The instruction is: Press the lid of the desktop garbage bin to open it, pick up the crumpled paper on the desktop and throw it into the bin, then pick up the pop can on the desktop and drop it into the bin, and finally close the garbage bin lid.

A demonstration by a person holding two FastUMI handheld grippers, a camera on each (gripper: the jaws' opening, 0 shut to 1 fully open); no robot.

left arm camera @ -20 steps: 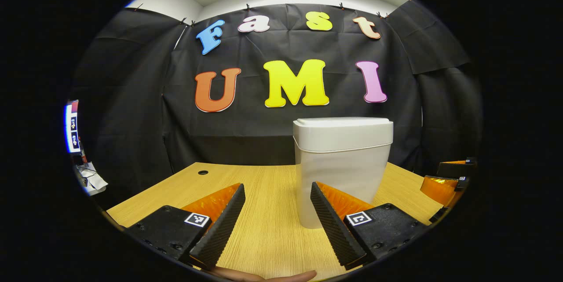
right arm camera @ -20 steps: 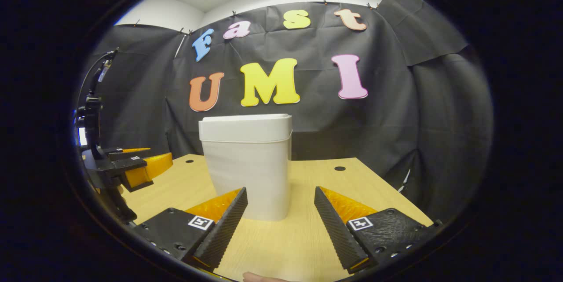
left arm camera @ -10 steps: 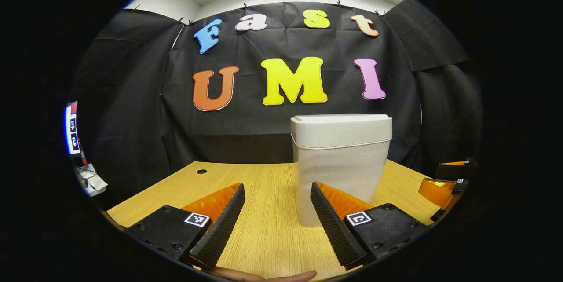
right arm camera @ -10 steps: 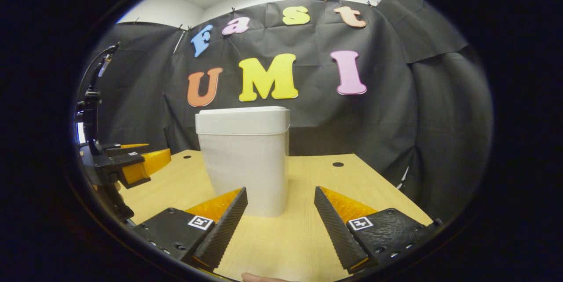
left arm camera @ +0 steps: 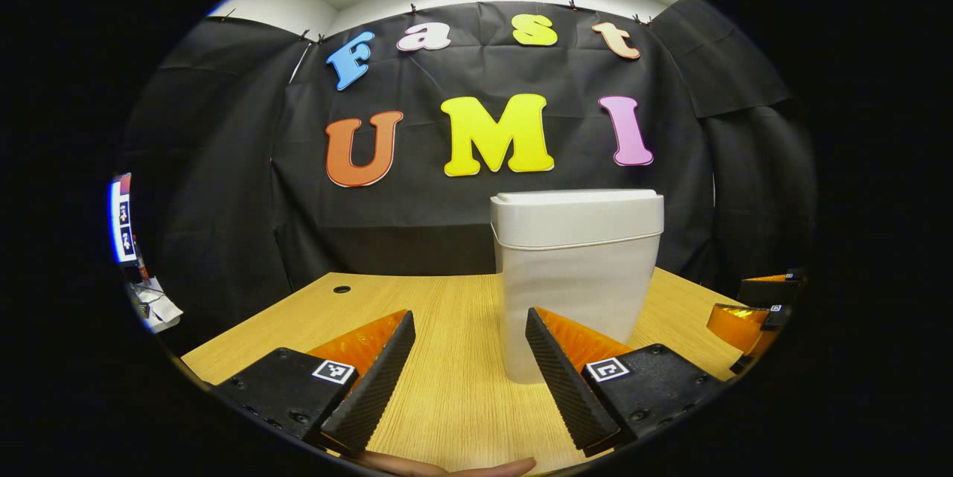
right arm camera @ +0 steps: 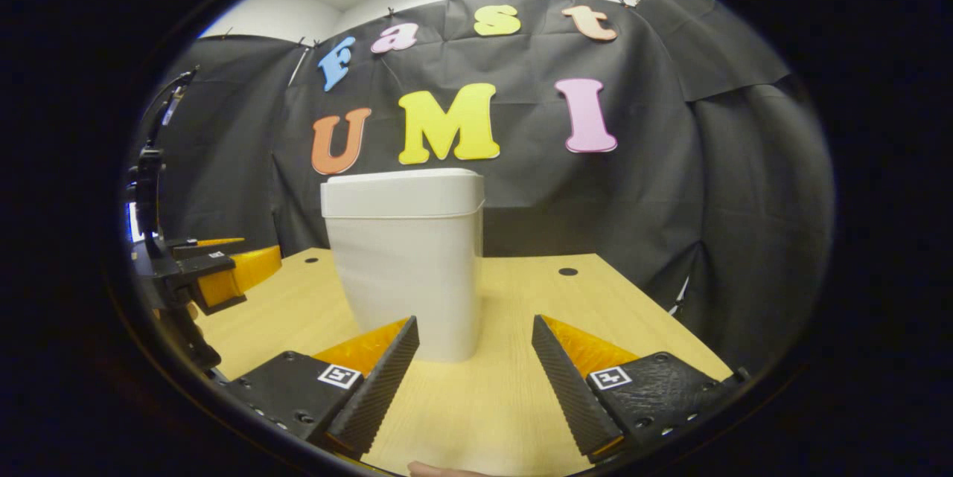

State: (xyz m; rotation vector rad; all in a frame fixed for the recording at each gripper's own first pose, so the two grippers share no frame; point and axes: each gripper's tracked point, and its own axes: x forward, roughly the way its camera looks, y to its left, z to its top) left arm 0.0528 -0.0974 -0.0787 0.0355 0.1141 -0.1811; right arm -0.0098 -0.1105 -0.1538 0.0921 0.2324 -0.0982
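Note:
A white garbage bin point(left arm camera: 577, 276) stands upright on the wooden desk point(left arm camera: 454, 388) with its lid point(left arm camera: 577, 198) down. In the left gripper view my left gripper point(left arm camera: 467, 380) is open, low over the desk, with the bin just beyond its right finger. In the right gripper view the same bin point(right arm camera: 406, 261) stands ahead and a little left of my open right gripper point(right arm camera: 473, 384), its lid point(right arm camera: 402, 178) flat on top. Nothing lies between either pair of fingers. The right gripper point(left arm camera: 752, 317) shows at the far right of the left gripper view, the left gripper point(right arm camera: 216, 272) at the far left of the right gripper view.
Black cloth walls close the booth behind and beside the desk. Small round holes point(left arm camera: 342, 289) point(right arm camera: 567, 271) sit in the desk near its back edge. A fingertip point(left arm camera: 476, 468) shows at the bottom. White clutter point(left arm camera: 156, 306) lies beyond the desk's left edge.
Both gripper views have risen slightly, so the bin sits lower and closer in each. In the right gripper view the bin has shifted a little left. Both grippers stay open.

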